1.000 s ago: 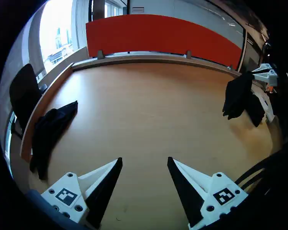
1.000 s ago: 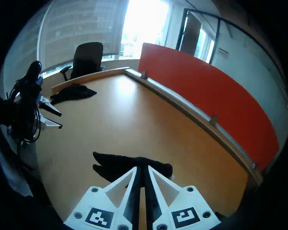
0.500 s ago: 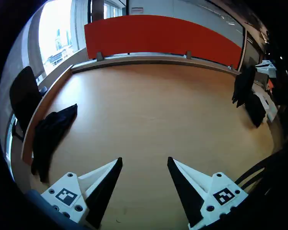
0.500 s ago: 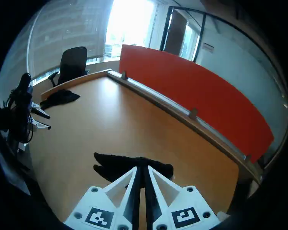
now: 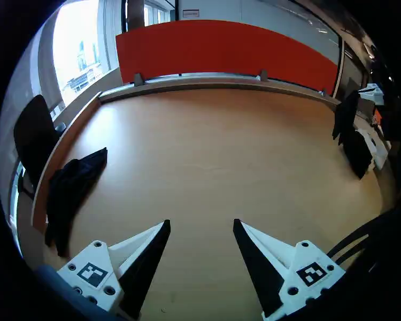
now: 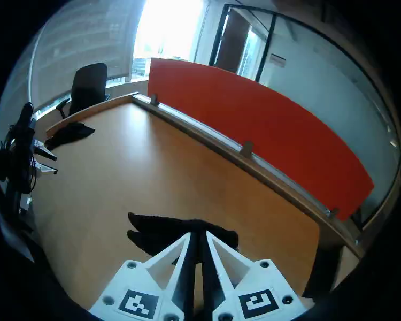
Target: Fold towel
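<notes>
Left gripper view: the left gripper (image 5: 200,235), bottom centre, is spread over the wooden table (image 5: 216,144). A dark cloth (image 5: 72,187) lies at the left.

Right gripper view: the right gripper (image 6: 198,236), bottom centre, pinches the black towel (image 6: 152,230).

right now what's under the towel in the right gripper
Wooden table shows around the black towel pinched by the right gripper; the patch directly beneath it is covered.
</notes>
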`<move>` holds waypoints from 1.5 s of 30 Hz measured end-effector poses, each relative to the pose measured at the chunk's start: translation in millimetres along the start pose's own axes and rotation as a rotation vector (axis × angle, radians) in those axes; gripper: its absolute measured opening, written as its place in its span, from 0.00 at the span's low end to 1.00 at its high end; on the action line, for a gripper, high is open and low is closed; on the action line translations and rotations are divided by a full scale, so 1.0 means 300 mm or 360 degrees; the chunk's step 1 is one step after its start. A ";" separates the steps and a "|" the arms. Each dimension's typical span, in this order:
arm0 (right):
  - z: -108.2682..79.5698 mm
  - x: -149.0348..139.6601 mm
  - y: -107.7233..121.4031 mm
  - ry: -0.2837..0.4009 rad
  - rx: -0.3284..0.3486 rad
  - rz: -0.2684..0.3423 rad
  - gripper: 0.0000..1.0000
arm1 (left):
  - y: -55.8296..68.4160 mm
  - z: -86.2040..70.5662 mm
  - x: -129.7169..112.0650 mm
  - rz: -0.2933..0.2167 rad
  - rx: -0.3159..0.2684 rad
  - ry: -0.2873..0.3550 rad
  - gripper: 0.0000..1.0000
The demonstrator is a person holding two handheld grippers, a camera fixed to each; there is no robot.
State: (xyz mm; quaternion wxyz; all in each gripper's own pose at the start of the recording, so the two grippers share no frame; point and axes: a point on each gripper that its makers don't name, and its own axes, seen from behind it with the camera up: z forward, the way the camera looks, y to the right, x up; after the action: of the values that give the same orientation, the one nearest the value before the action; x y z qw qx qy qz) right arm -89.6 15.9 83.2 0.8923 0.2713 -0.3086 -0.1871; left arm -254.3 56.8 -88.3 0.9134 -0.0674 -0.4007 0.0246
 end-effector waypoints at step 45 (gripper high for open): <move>-0.091 -0.198 0.459 -0.0193 -0.0252 0.0095 0.05 | 0.038 0.022 0.014 0.0025 0.0037 -0.0028 0.87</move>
State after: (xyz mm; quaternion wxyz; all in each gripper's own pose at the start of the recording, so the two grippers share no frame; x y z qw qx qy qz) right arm -92.9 163.5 121.1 0.8958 0.1789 -0.3542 -0.2001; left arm -256.2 69.1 -82.4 0.9103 -0.0598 -0.4078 0.0371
